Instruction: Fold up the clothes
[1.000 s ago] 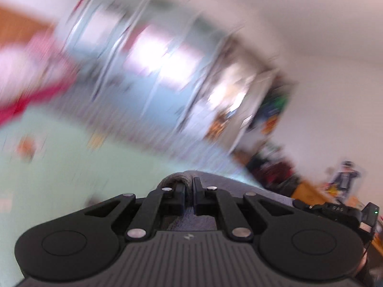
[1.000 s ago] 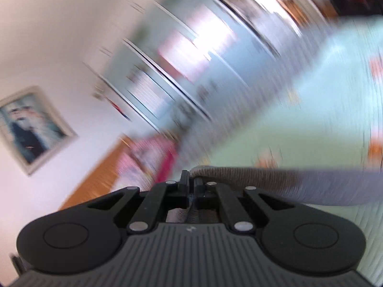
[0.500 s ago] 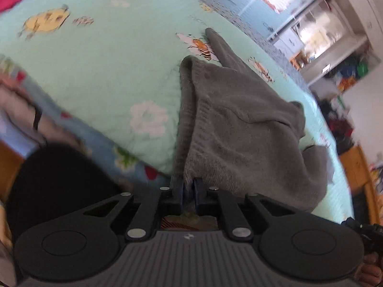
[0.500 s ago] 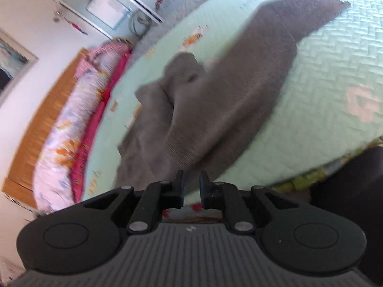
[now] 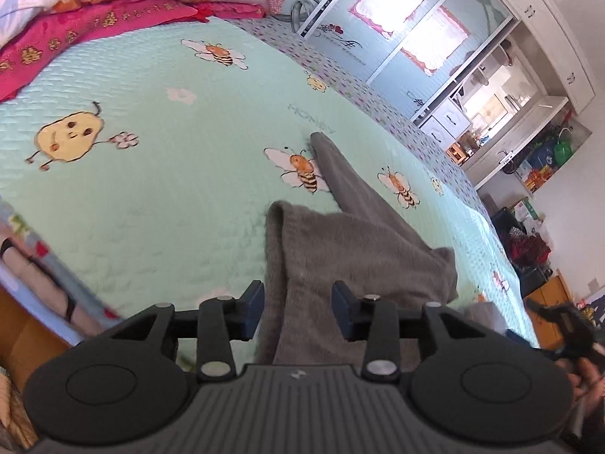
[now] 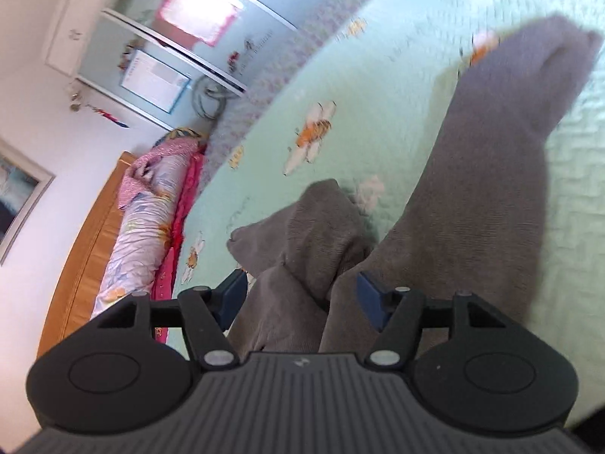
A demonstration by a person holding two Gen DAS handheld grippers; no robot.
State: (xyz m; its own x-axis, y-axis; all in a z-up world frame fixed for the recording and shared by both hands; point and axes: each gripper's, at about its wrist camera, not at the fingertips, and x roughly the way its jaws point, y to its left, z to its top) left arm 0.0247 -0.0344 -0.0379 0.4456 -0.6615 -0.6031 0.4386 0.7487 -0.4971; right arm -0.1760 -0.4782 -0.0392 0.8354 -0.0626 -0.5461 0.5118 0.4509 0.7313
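- On the mint-green bedspread [image 5: 159,196], close to the near edge of the bed, lies a grey knitted garment [image 5: 351,249], crumpled and partly doubled over itself.
- One long narrow part of the garment reaches away toward the far side of the bed and ends beside a printed bee [image 5: 302,170].
- The left gripper [image 5: 298,308] is above the near part of the garment; its jaws stand apart and hold nothing, with the grey cloth showing between them.
- The right gripper [image 6: 302,295] is also spread wide and empty, above a bunched fold of the garment [image 6: 453,204].
- At the head end of the bed there are a pink cover [image 5: 94,26] and a flowered pillow [image 6: 140,227] against the wooden headboard [image 6: 87,242].
- Beyond the far edge stand wardrobe doors [image 5: 401,30].
- At the right border of the left view a hand [image 5: 584,378] is partly visible.
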